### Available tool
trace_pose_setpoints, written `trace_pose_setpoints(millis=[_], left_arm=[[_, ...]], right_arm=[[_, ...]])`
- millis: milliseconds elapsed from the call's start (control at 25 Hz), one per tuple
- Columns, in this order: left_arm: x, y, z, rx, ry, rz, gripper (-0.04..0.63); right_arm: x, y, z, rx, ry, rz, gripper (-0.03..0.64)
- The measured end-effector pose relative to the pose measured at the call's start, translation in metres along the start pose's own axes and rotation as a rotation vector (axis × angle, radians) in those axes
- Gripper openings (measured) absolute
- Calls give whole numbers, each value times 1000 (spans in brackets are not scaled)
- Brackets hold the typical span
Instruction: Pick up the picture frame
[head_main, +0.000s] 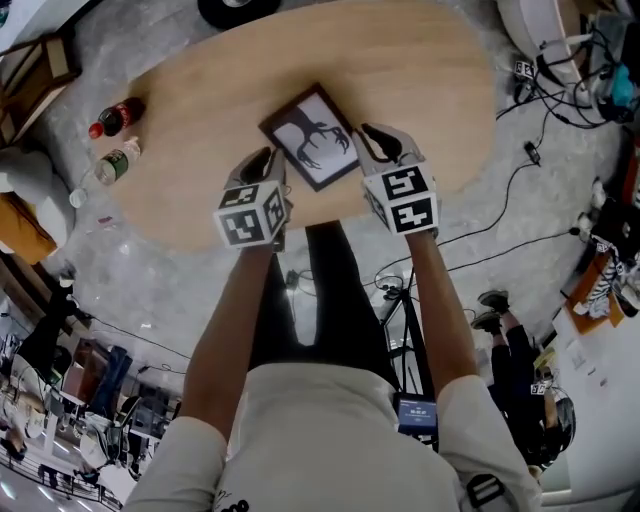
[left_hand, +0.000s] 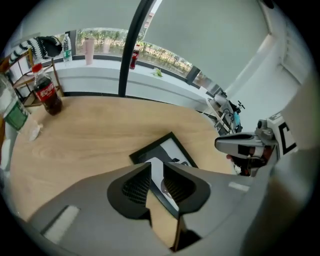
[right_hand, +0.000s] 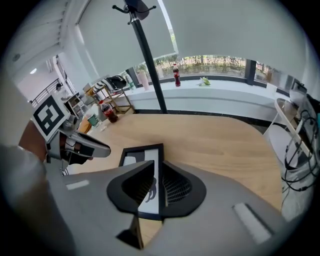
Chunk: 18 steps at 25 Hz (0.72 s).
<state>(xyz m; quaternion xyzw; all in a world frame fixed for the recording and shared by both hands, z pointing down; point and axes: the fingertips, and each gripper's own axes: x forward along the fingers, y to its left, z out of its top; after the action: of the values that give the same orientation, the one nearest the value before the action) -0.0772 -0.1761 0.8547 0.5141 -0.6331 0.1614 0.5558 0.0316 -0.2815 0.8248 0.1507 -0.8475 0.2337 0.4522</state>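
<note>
A black picture frame (head_main: 312, 140) with a dark animal print on white lies flat on the oval wooden table (head_main: 420, 80), near its front edge. My left gripper (head_main: 264, 165) hangs at the frame's left corner and my right gripper (head_main: 376, 140) at its right corner, both pointing steeply down. In the left gripper view the frame (left_hand: 167, 150) shows through the gap of the left gripper (left_hand: 156, 180), jaws apart and not pressing on it. In the right gripper view the frame (right_hand: 142, 155) likewise shows between the parted jaws of the right gripper (right_hand: 156, 185).
A cola bottle (head_main: 118, 116) and a green-labelled bottle (head_main: 112, 165) lie at the table's left edge. Cables (head_main: 540, 150) run over the floor to the right. A black pole (right_hand: 147, 55) rises behind the table. The person's legs stand against the table's front edge.
</note>
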Motion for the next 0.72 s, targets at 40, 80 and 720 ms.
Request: trace_pose_setpoints(millis=[40,80,720], left_arm=[[5,1,-5,-30,9,3,93],[10,2,-10,-64,17,5,106],[52,13,-52,-382,84,19,117]], right_arm=[[6,0,-2,5,10,6,55],[12,0,-4,12,20,13,58],[71,-8,-50,2,166,17,107]])
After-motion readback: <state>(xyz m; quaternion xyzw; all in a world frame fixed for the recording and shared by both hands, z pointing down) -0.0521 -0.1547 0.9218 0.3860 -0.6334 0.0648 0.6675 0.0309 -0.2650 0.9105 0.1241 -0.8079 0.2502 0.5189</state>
